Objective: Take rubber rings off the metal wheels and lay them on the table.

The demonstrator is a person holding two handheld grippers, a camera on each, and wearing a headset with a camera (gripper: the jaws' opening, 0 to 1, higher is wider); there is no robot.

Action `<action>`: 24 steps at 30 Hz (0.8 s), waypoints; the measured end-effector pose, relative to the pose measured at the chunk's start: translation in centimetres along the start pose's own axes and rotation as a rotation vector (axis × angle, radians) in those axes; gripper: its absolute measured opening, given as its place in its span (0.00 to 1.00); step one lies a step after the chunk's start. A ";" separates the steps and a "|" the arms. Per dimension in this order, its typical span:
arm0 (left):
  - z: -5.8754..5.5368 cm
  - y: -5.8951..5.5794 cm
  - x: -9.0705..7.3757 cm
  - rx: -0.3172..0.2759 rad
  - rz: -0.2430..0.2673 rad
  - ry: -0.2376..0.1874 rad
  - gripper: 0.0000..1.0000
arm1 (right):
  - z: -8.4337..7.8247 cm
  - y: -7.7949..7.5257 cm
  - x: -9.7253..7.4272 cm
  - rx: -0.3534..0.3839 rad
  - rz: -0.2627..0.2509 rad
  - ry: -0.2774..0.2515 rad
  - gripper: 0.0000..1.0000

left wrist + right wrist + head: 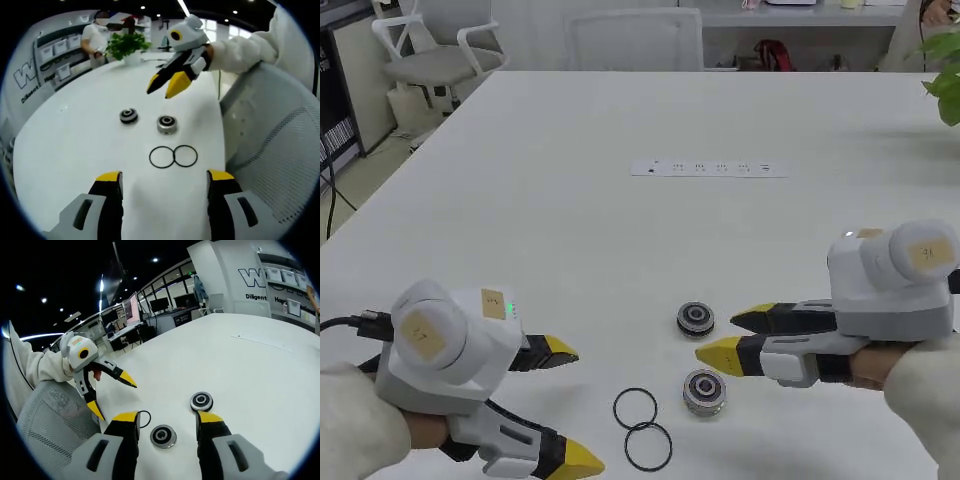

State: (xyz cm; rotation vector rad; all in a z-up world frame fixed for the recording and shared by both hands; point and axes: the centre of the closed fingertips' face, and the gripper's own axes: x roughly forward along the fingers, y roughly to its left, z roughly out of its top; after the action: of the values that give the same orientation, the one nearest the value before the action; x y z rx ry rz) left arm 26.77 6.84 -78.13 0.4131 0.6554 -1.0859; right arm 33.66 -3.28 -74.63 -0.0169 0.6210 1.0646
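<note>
Flat white table (620,250); two small round silver metal wheels with dark hubs lie flat on it, near side, right of centre; far wheel (695,319) and near wheel (704,391) are close but apart. Two thin black rubber rings (642,426) lie flat on the table just left of the near wheel, touching each other edge to edge, off both wheels; whether either wheel carries another ring, cannot tell.

Left gripper (570,405), white body with black jaws and yellow tips, sits at near left; jaws spread wide, released, nothing between them; in the left gripper view the rings lie just ahead of the gap and the wheels beyond them.

Right gripper (718,337), same build, comes in from the right; jaws parted, released, gripping nothing; tips sit just right of the far wheel and just far of the near wheel; contact with either, cannot tell; in the left gripper view it looks raised off the table. In the right gripper view both wheels lie just ahead of its jaws.

Cream sleeves behind both grippers; recessed socket strip (710,168) at far centre of the table; grey office chair (430,55) far left; green plant (945,85) far right.
</note>
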 end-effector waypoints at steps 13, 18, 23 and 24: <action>0.7 0.3 -0.3 -0.049 0.019 -0.037 0.70 | -1.2 -1.2 -0.2 0.055 -0.019 0.017 0.45; 1.5 0.9 -0.8 -0.077 0.039 -0.076 0.71 | -1.7 -1.5 -0.3 0.062 -0.027 0.032 0.44; 3.0 2.1 -1.7 -0.131 0.081 -0.147 0.72 | -1.9 -1.7 -0.4 0.067 -0.029 0.039 0.45; 3.2 2.3 -1.8 -0.134 0.086 -0.152 0.72 | -1.9 -1.7 -0.4 0.067 -0.029 0.039 0.45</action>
State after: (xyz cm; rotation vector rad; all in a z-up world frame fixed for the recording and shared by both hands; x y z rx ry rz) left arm 29.17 7.12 -74.56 0.2383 0.5666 -0.9747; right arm 34.01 -5.00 -76.49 0.0116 0.6896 1.0171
